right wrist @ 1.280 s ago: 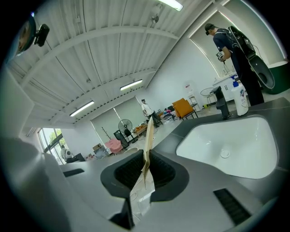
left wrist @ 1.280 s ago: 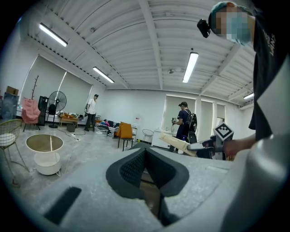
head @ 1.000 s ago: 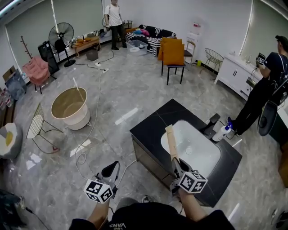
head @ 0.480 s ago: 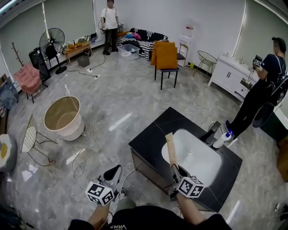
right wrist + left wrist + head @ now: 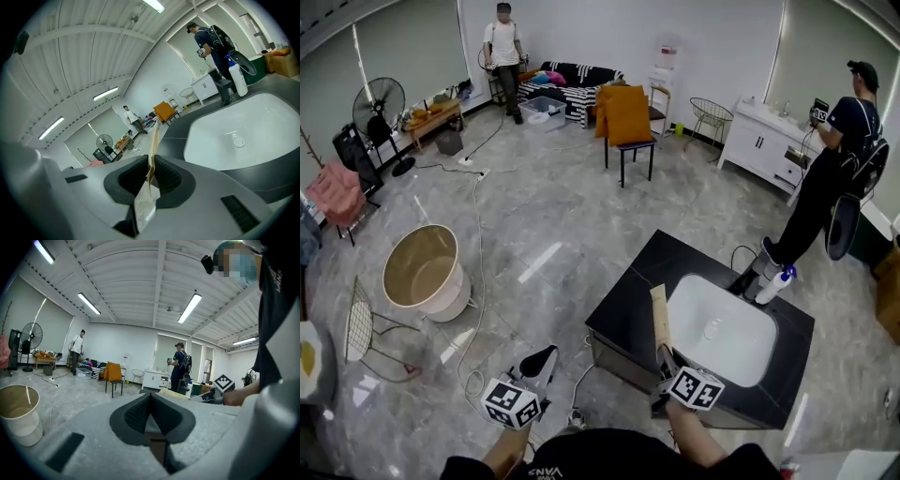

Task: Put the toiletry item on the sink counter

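**Pose.** Both forearms entering from the bottom edge of the head view. Right gripper (image 5: 664,354) held forward over the near edge of the sink counter (image 5: 628,305), jaws aimed toward the basin (image 5: 722,328). Left gripper (image 5: 539,361) held off to the counter's left, above the floor (image 5: 562,216), apart from the counter.

**Jaws.** Right: dark ribbed pads pinching the lower end of the toiletry item (image 5: 659,314), seen edge-on in the right gripper view. Left: pads pressed together, nothing between them.

**Materials and shapes.**
- Floor: polished grey marble-pattern tiles, reflective.
- Sink counter: rectangular black slab crossed by thin pale lines.
- Basin: glossy white, rounded rectangle, round drain at centre.
- Tub (image 5: 422,272): round, cream outside, tan inside, standing on the floor well apart from the counter.
- Gripper bodies: smooth grey moulded shells.
- Spray bottle (image 5: 775,283): white, blue-topped, upright at the counter's far edge.
- Toiletry item: long, thin, flat tan strip, projecting forward from the pads beside the basin's left rim, clamped rather than lying on the slab.
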Demonstrator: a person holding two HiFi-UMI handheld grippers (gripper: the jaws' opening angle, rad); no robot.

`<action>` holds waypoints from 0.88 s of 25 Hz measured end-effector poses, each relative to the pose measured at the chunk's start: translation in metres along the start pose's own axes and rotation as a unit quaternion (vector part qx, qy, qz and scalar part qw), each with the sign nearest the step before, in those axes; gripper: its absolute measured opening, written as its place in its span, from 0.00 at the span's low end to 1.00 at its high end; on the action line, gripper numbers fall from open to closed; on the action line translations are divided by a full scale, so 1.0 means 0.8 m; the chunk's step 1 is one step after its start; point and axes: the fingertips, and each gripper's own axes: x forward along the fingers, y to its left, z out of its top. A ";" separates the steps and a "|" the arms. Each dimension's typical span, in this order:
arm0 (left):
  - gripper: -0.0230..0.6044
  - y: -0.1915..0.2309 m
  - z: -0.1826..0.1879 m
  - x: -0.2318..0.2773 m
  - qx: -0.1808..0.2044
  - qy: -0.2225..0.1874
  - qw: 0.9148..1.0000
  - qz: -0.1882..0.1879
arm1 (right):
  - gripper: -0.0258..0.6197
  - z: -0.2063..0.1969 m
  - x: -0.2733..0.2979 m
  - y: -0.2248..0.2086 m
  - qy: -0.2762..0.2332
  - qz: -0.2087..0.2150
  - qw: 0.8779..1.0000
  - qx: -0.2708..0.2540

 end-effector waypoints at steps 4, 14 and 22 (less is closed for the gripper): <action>0.05 0.036 0.005 0.000 0.005 0.008 1.000 -0.023 | 0.11 -0.015 0.022 0.008 -0.022 -0.030 0.999 0.037; 0.05 0.095 0.000 0.013 0.005 0.023 0.997 -0.070 | 0.11 -0.049 0.063 0.015 -0.039 -0.087 0.993 0.071; 0.05 0.096 -0.005 0.063 -0.008 0.035 0.995 -0.096 | 0.11 -0.035 0.114 -0.018 -0.039 -0.131 0.986 0.098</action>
